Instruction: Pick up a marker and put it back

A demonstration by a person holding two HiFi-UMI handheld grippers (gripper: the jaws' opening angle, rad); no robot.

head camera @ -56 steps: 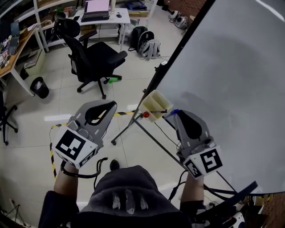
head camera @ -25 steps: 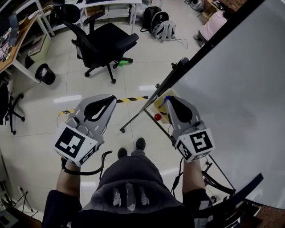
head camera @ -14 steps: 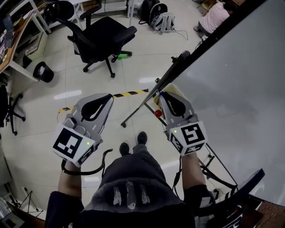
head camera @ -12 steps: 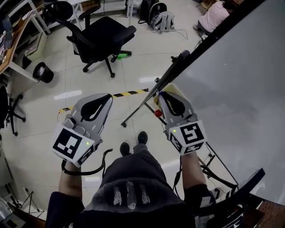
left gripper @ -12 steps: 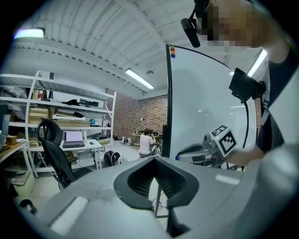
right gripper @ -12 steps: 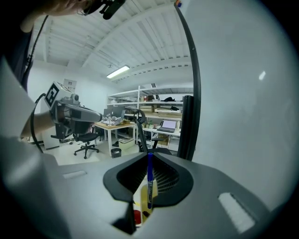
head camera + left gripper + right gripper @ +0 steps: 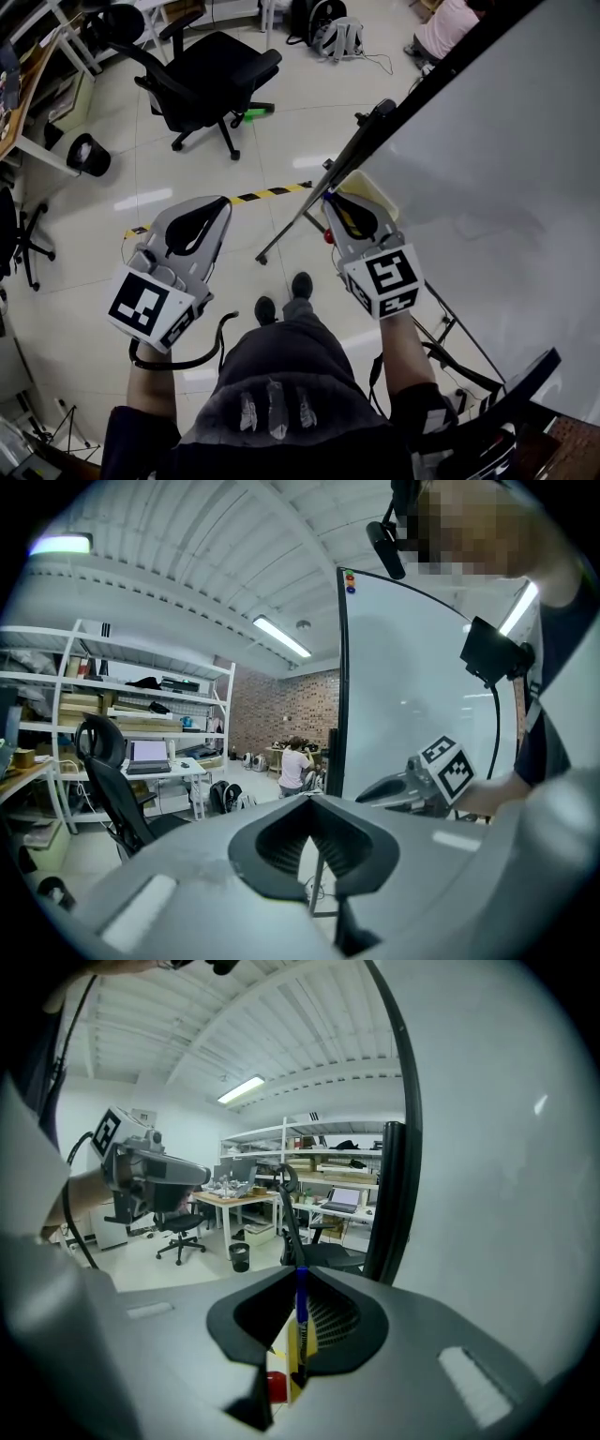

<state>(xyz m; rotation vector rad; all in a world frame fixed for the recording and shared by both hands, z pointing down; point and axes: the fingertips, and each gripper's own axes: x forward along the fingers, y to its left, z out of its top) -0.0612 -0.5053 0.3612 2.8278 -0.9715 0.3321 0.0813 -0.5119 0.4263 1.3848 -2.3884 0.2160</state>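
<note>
A: Entry one: the right gripper (image 7: 299, 1275). State?
B: Clenched on the marker (image 7: 300, 1305). The blue cap points up between the jaw tips, and the darker barrel hangs down through the opening behind them, roughly upright.

A: Position of the marker against the holder?
B: In the right gripper view its lower end lies in front of the pale yellow holder (image 7: 375, 191). The holder sits beside the black frame of the whiteboard (image 7: 497, 159). Whether the marker's end touches the inside of the holder cannot be told. A small red round piece (image 7: 275, 1387) shows just beside the holder.

A: Entry two: the left gripper (image 7: 309, 800)?
B: Jaws together at the tips, nothing held. Only a leg of the stand (image 7: 317, 883) shows through the opening behind them. In the head view the person holds this gripper off to their left, well apart from the holder, over the tiled floor (image 7: 178, 178).

A: Surroundings worth logging?
B: A black office chair (image 7: 202, 70) stands beyond the left gripper. A yellow-and-black striped tape (image 7: 272, 194) lies on the floor between the chair and the stand.
</note>
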